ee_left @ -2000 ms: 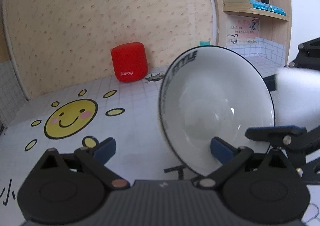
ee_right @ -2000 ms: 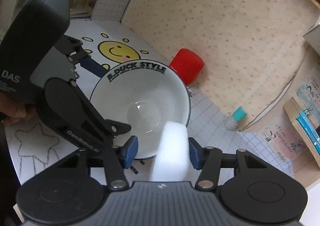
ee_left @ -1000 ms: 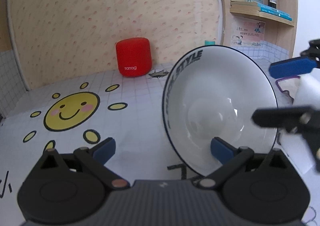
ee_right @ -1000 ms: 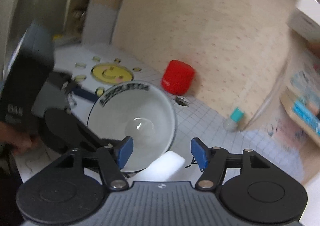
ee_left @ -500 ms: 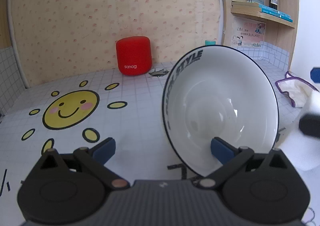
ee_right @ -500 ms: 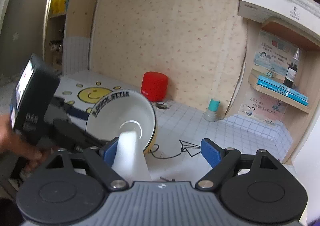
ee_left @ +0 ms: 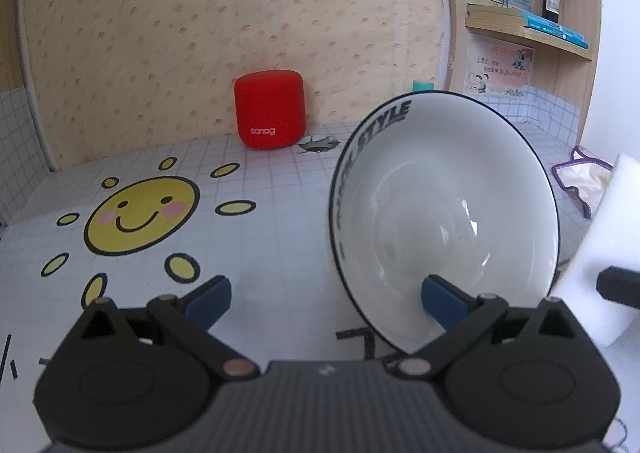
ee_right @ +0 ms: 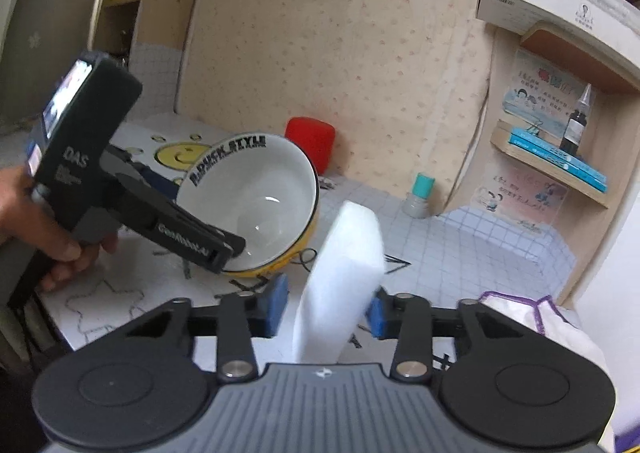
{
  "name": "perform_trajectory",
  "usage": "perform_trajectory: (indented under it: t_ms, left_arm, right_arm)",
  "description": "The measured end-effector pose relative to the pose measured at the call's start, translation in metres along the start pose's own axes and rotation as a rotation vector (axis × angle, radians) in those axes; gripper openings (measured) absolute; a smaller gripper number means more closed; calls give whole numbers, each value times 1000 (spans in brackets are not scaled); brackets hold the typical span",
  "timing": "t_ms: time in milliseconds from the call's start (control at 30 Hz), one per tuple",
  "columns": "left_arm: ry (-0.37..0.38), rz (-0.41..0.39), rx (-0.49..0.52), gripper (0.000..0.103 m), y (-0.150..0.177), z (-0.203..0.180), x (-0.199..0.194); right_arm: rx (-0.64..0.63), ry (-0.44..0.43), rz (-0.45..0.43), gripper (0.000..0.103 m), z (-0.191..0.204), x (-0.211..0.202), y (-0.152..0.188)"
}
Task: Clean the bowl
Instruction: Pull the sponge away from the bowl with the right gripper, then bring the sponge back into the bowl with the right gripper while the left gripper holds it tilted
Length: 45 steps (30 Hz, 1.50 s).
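A white bowl [ee_left: 440, 205] with black lettering and a yellow outside [ee_right: 256, 189] stands tilted on the table, its mouth towards my right side. My left gripper [ee_left: 324, 303] is open wide. One of its fingers [ee_right: 192, 237] lies inside the bowl on the low wall, and the other pad [ee_left: 208, 301] is clear of the bowl. A white sponge [ee_right: 344, 261] stands on end to the right of the bowl [ee_left: 600, 237]. My right gripper [ee_right: 326, 311] is closing around it: the right pad touches, and a small gap shows at the left pad.
A red speaker [ee_left: 270, 113] stands at the back wall, and a teal-capped bottle [ee_right: 420, 193] is in the corner. A purple-edged cloth [ee_right: 552, 317] lies at the right. Shelves with books and a dropper bottle [ee_right: 576, 125] hang above. A hand [ee_right: 48, 237] holds the left gripper.
My right gripper dropped the sponge, opened wide and pulled back from the bowl; its jaws have now narrowed around the upright sponge. The left gripper and the bowl stayed put.
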<state>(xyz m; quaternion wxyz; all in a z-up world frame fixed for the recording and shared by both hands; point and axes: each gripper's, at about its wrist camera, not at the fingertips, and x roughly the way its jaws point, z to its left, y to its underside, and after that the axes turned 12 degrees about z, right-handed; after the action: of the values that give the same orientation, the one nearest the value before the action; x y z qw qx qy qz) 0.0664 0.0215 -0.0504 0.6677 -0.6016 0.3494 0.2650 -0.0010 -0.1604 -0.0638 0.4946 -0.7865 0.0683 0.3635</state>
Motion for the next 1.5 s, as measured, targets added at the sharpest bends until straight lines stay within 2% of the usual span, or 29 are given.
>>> perform_trajectory:
  t_ms: [100, 133, 200, 500, 767, 900, 1167, 1500]
  left_arm:
    - [-1, 0, -1, 102, 0, 0, 0]
    - [-1, 0, -1, 102, -1, 0, 1]
    - [5, 0, 2, 102, 0, 1, 1]
    - [9, -1, 16, 102, 0, 2, 1]
    - [11, -8, 24, 102, 3, -2, 1]
    - [25, -8, 34, 98, 3, -5, 0]
    - [76, -22, 16, 79, 7, -2, -3]
    - [83, -31, 4, 79, 9, -1, -5]
  right_arm:
    - [14, -12, -3, 34, 2, -6, 8]
    - [27, -17, -4, 25, 2, -7, 9]
    - [52, -19, -9, 17, 2, -7, 11]
    - [149, -6, -112, 17, -13, -19, 4]
    - [159, -50, -214, 17, -9, -30, -16]
    - [164, -118, -247, 17, -7, -32, -26]
    - [118, -49, -196, 17, 6, -5, -39]
    - [175, -110, -157, 17, 1, 7, -31]
